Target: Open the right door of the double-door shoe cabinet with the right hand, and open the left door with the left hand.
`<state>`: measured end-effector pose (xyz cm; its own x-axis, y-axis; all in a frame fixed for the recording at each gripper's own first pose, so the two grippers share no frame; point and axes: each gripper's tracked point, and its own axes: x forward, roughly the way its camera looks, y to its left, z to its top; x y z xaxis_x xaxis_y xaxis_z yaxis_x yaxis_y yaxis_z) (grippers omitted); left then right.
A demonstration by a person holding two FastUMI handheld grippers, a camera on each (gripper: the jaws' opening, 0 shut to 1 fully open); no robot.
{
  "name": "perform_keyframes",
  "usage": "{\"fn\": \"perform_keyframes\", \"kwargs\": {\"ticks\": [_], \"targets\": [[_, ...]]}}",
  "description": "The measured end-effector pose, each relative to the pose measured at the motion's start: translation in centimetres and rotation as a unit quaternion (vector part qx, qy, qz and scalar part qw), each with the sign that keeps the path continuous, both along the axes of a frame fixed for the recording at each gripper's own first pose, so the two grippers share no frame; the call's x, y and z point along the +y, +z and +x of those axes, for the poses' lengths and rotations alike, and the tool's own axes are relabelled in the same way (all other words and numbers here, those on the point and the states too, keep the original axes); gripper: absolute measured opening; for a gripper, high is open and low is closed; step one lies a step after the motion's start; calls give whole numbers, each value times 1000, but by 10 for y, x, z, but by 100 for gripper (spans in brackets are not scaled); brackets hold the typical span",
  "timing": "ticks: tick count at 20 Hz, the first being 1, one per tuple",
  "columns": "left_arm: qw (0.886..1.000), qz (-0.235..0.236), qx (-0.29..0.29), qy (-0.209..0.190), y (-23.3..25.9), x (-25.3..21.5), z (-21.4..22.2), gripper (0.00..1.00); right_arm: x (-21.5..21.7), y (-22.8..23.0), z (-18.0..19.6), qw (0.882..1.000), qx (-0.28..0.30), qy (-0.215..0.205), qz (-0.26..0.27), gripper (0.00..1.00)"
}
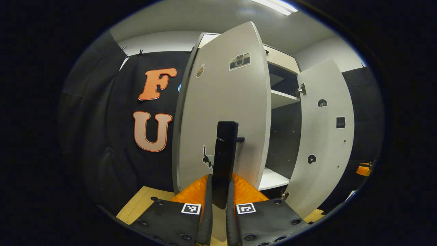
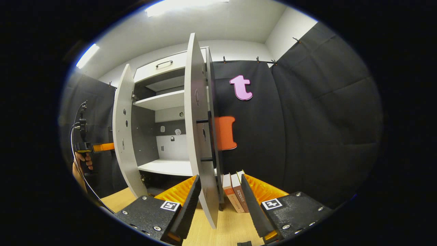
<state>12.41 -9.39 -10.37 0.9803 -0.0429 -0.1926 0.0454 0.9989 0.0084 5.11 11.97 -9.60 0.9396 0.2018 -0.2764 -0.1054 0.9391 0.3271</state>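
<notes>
As both doors of the shoe cabinet (image 2: 164, 136) stand wide, the task looks nearly done: the left door (image 1: 222, 112) has its black handle (image 1: 223, 160) clamped in the left tool (image 1: 218, 205), while the right tool (image 2: 218, 194) is open astride the right door (image 2: 199, 136) edge, above the table (image 2: 218, 229).

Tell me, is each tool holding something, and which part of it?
The left tool is squeezing the black handle of the left door near its bottom end. The right tool is open around the right door's edge, holding nothing.
</notes>
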Motion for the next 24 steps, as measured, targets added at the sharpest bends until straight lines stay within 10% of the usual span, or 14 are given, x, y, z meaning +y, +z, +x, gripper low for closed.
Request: {"fn": "perform_keyframes", "kwargs": {"ticks": [16,24], "targets": [[993,73,-42,89,15,82,-9,16,34,26,-8,999,-25,25,-36,72],[992,93,-64,61,26,78,-42,16,56,56,-22,998,-49,31,-33,74]]}}
